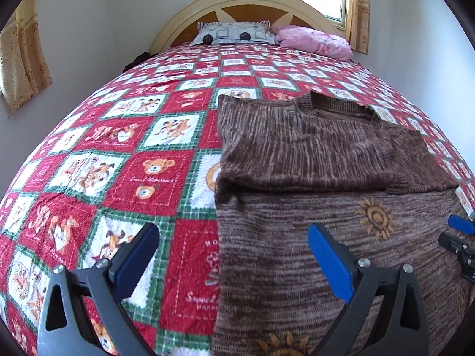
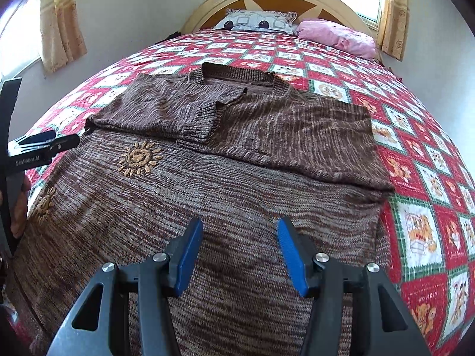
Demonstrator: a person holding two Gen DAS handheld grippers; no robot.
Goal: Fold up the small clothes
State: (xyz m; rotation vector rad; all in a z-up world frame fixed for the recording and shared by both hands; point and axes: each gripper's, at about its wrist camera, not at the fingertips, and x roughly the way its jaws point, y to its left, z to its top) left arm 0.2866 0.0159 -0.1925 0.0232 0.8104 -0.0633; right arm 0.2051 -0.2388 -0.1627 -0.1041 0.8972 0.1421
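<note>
A brown knit sweater (image 2: 225, 184) with orange sun motifs lies flat on the bed, neck toward the headboard, both sleeves folded in across the chest. It also shows in the left wrist view (image 1: 326, 178), on the right half. My left gripper (image 1: 234, 249) is open and empty, above the sweater's left edge near the hem. My right gripper (image 2: 240, 243) is open and empty, above the sweater's lower body. The right gripper's blue fingertip (image 1: 460, 225) shows at the right edge of the left wrist view. The left gripper (image 2: 47, 145) shows at the left edge of the right wrist view.
The bed has a red, white and green teddy-bear quilt (image 1: 133, 163). A patterned pillow (image 1: 234, 34) and a pink pillow (image 1: 314, 41) lie against the curved headboard (image 1: 249, 0). Walls and curtained windows surround the bed.
</note>
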